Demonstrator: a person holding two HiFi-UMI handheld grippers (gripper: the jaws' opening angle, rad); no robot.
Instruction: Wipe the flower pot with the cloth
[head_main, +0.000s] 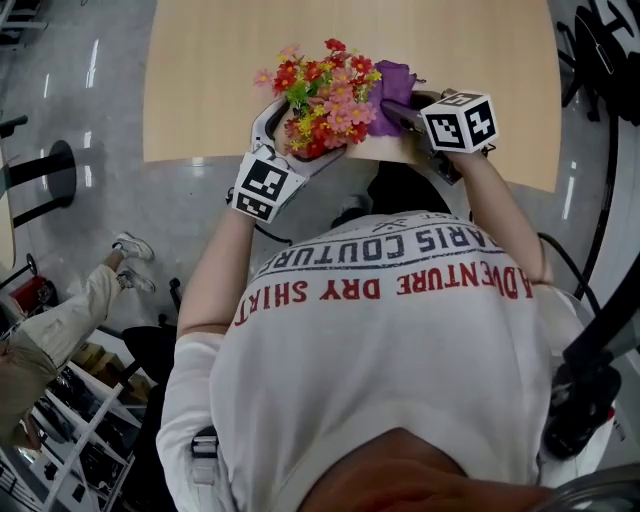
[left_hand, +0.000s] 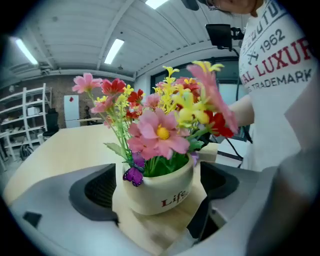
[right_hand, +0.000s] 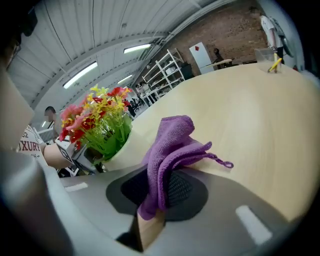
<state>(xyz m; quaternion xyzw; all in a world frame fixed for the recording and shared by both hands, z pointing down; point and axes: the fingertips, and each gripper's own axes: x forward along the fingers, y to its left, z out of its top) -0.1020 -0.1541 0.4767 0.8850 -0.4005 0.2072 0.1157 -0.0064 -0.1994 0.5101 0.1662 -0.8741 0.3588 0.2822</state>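
Holding left tool (left_hand: 157, 187) wide open around pot (left_hand: 165, 199), jaws just beside its wall on both sides, not pressing. Sitting upright on the surface (left_hand: 65, 150), near its close edge. Judging best: closing those jaws gently first, keeping pot from sliding or tipping under the rub. Pinching cloth (right_hand: 170, 145) tight in right tool (right_hand: 152, 200), jaws nearly together, folds bunching upward, near the flowers (right_hand: 97, 125). Bringing cloth flat against the wall, below the flowers, then sweeping around, likely working cleanest. Filling the pot: flowers in pink, red and yellow on green stems, a purple butterfly (left_hand: 133, 175) sitting at the rim.
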